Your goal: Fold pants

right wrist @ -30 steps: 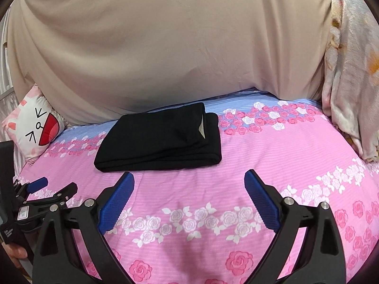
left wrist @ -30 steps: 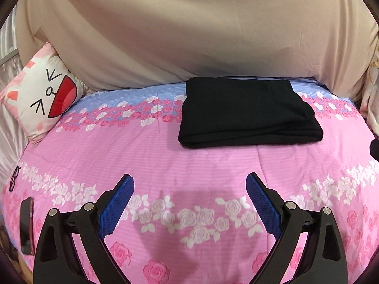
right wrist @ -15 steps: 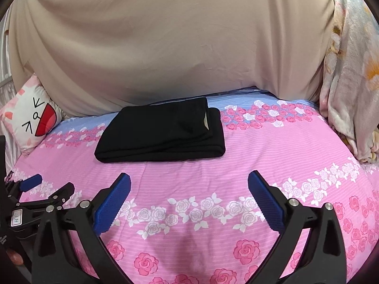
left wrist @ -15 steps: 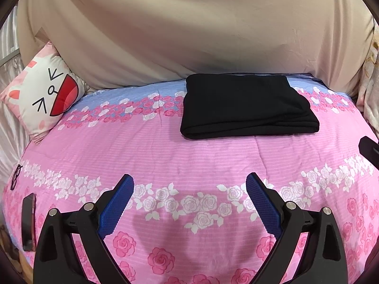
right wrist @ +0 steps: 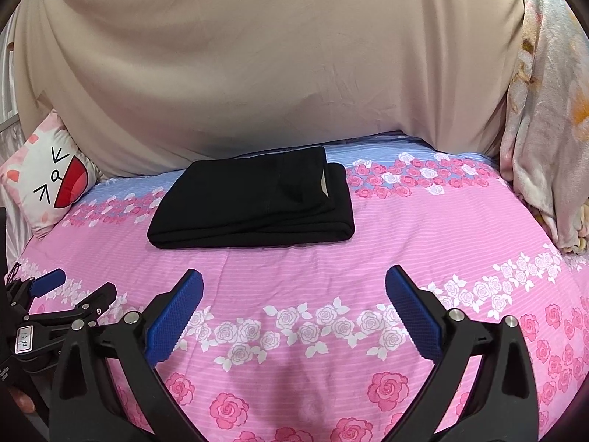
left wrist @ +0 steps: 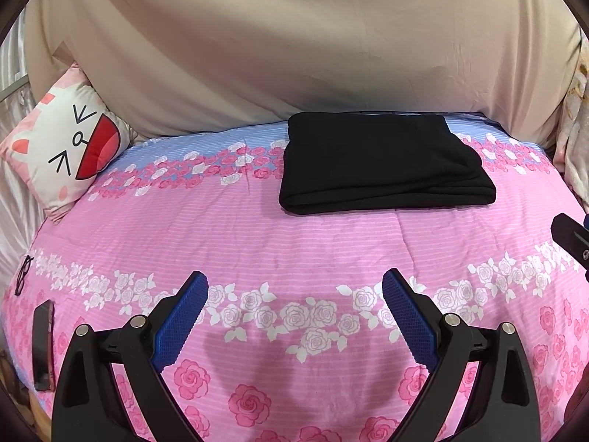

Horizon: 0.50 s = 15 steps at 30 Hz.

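The black pants (left wrist: 383,164) lie folded into a flat rectangle at the far side of the pink floral bed (left wrist: 294,243). They also show in the right wrist view (right wrist: 254,199), with a pale label showing at the right fold. My left gripper (left wrist: 294,294) is open and empty, held well back from the pants above the bed. My right gripper (right wrist: 294,291) is open and empty too, also well back. The left gripper shows at the left edge of the right wrist view (right wrist: 70,291).
A cat-face cushion (left wrist: 62,147) leans at the back left. A beige sheet (left wrist: 294,48) hangs behind the bed. A floral blanket (right wrist: 548,110) hangs at the right. A phone (left wrist: 42,346) and glasses (left wrist: 23,276) lie at the bed's left edge.
Both grippers have drawn back and away from the folded pants, which now look smaller and farther off. The pants have not moved. Both stay open.
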### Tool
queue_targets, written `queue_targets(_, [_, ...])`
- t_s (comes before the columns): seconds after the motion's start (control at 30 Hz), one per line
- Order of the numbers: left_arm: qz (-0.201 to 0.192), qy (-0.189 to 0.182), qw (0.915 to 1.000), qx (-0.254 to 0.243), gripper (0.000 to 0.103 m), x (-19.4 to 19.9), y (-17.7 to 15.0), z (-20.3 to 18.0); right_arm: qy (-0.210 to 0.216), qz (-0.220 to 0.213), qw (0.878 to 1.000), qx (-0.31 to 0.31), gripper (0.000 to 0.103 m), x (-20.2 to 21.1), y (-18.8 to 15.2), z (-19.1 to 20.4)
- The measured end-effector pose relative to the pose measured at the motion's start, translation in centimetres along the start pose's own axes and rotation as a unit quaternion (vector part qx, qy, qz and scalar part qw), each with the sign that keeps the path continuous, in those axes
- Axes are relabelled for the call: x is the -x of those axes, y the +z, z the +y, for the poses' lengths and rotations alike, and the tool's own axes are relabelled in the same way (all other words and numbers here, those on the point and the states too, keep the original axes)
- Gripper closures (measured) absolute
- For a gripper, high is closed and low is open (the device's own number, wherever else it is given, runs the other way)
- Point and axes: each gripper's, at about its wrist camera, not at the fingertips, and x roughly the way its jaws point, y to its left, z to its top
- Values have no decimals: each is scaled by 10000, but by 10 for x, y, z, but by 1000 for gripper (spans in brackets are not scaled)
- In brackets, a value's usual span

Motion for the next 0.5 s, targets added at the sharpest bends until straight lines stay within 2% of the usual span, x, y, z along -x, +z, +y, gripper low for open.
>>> queue_targets(0.5, [14, -10, 10000, -10, 9, -1, -1, 0, 8, 35, 10000, 25, 6, -2, -1, 0])
